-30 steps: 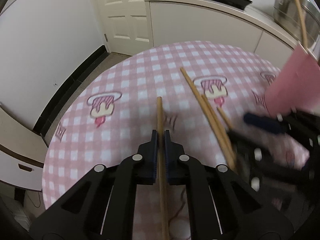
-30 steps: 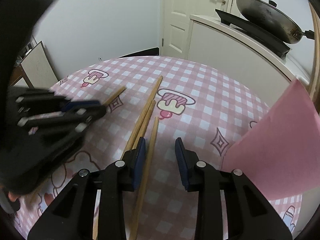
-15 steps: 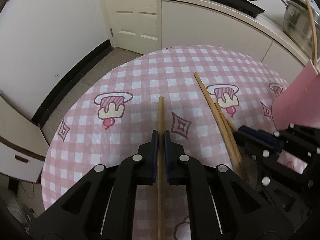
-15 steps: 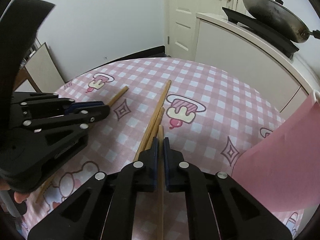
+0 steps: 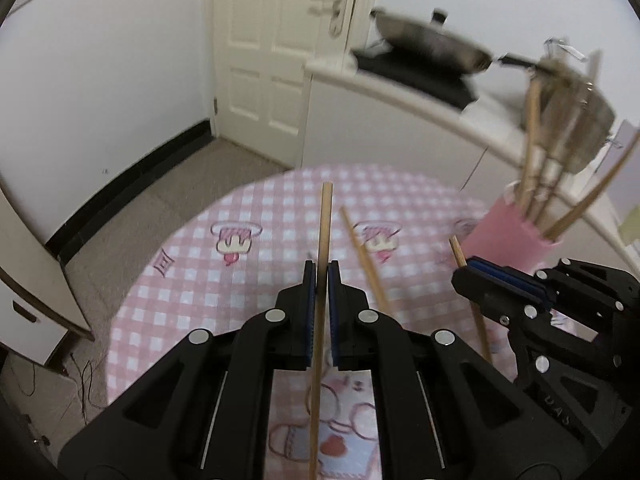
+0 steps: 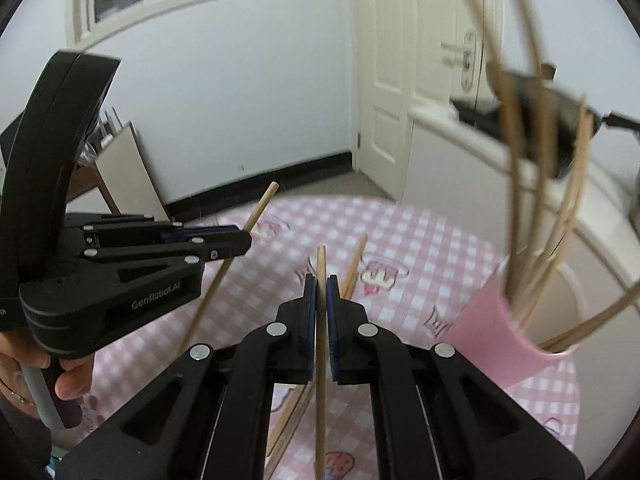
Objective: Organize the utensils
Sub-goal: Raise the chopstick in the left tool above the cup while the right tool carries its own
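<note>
So each chopstick is up off the table (image 5: 280,208) now: the left tongs (image 5: 321,276) are clamped on one chopstick (image 5: 325,220), the right tongs (image 6: 321,288) on another (image 6: 321,264), both pointing away lengthwise. The pink cup (image 6: 496,332) sits to the right, nearer the right tongs, so I'd guess that one drops in first.

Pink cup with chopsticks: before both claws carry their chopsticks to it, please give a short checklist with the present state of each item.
1. Left claw shut on its chopstick: ok.
2. Right claw shut on its chopstick: ok.
3. Both held chopsticks lifted off the table: ok.
4. Pink cup upright: ok.
5. Room left in the cup: cannot tell.
6. Table cleared: not ok, a loose chopstick is left.
</note>
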A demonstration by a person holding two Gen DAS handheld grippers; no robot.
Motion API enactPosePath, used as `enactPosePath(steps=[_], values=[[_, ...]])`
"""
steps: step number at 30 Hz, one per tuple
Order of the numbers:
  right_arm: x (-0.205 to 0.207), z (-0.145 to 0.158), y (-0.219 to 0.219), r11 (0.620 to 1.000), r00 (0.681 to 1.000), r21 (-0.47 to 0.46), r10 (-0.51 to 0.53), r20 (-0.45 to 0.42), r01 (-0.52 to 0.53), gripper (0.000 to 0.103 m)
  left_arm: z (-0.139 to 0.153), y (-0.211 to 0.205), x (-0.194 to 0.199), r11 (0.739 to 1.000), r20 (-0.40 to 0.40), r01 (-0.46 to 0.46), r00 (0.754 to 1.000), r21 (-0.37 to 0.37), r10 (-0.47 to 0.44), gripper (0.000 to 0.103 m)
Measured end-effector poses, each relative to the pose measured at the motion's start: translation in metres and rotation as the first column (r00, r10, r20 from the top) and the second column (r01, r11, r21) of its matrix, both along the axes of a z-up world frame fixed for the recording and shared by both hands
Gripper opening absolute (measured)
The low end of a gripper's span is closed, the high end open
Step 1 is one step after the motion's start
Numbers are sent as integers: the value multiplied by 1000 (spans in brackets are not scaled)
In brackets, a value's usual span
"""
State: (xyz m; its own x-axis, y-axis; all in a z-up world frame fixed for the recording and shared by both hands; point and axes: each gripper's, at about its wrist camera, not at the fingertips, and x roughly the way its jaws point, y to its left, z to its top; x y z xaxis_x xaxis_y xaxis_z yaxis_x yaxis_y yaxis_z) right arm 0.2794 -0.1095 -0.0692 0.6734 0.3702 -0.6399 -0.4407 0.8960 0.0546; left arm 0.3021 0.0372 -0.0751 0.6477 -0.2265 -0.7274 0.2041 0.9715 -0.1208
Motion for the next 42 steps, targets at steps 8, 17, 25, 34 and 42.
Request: enactPosePath(steps=[8,17,25,34,42], values=[[-38,48,-15,1000,994,31,-5,111,1,4,59,-7,-51,998,156,21,988,-64,-11,6],[-71,90,-52,997,977,77,-41,210,25,4,96,-31,-96,992,280,86,958,-96,-56,6],[-87,128,-82,992,941,106,-103,321,72,4,124,-56,-110,985,366,120,928,-125,-67,6],[-76,137,-101,981,887,129,-184,422,143,4,146,-95,-101,975,424,154,903,-158,-74,6],[-58,142,-115,972,844,158,-228,485,172,4,151,-118,-91,972,457,154,888,-178,-57,6]])
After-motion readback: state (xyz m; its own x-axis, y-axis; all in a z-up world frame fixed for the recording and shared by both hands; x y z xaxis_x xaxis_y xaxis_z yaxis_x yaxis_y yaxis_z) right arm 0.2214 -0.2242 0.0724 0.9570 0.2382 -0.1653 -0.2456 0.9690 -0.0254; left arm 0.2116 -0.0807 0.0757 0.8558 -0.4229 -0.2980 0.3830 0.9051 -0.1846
